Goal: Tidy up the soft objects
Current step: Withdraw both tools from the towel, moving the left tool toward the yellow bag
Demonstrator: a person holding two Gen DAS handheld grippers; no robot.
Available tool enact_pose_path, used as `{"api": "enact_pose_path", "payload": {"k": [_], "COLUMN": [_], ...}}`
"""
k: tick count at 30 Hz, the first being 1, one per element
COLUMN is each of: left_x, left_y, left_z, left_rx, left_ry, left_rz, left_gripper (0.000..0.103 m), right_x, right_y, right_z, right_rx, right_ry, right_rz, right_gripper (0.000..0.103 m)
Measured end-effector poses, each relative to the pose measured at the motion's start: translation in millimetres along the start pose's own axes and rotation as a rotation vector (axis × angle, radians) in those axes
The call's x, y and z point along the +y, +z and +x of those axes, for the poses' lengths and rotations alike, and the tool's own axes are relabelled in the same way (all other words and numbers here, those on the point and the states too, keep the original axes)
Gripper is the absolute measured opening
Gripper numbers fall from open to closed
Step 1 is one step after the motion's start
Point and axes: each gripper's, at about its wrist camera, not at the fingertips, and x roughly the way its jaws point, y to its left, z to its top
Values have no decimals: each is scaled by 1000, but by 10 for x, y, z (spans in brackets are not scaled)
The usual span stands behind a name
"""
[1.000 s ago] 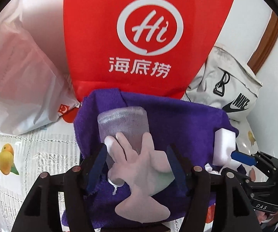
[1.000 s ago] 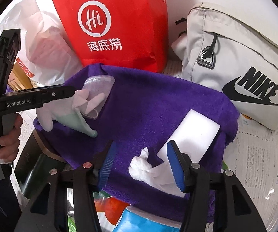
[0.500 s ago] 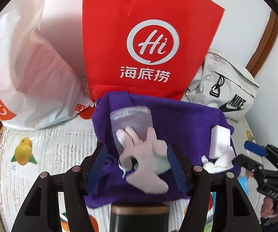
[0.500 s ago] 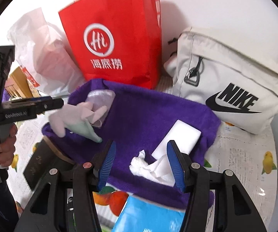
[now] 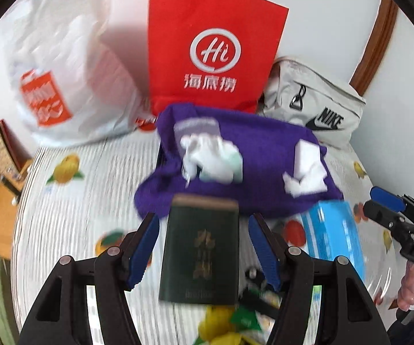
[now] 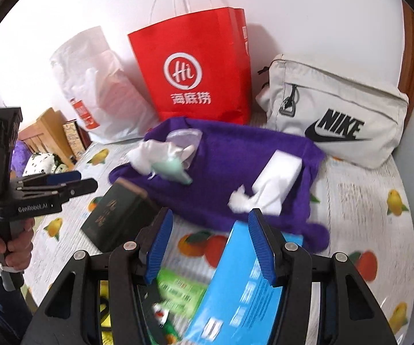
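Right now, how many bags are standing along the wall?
3: a white plastic bag on the left, a red paper bag in the middle, a beige Nike bag on the right. Others may be hidden.

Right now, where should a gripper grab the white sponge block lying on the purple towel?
Grip the white sponge block across its two long sides, near the far end, coming from above. That end lies bare on the purple towel, while crumpled tissue covers the near end. Both grippers look open and empty.
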Motion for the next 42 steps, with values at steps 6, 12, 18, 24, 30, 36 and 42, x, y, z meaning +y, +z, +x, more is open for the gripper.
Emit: {"api": "enact_pose_path", "payload": {"k": [6,12,18,24,30,36,42], "left_x": [-32,-70,-123,-233,-437,-630,-820], "left_y": [-453,-1011,-1554,-1788,-1778,-1738,-1797], "left_z": [-189,-208,-90,36,165,275,375], "left_rx": [21,87,188,230,214,188,144], "left_ry": [-2,-10,-38,-56,-24,52,163], "left_rz": [-3,-51,-138,-217,-195,-123,-3], "left_gripper": [63,70,70,70,79,94,101], "right_x": [88,205,305,346,221,44,-122], "right_y": [-323,-627,-925,-1180,-1433,-1626,-1746], "right_z": [-203,-426,-500,-571,-660,-647,-592], "right_rx": [2,-13,7,16,20,43,69], "right_ry": [25,33,64,71,35,-24,-38], "right_rz": [40,60,60,46,70,99,147], "right_gripper": [55,55,55,55,55,55,55]}}
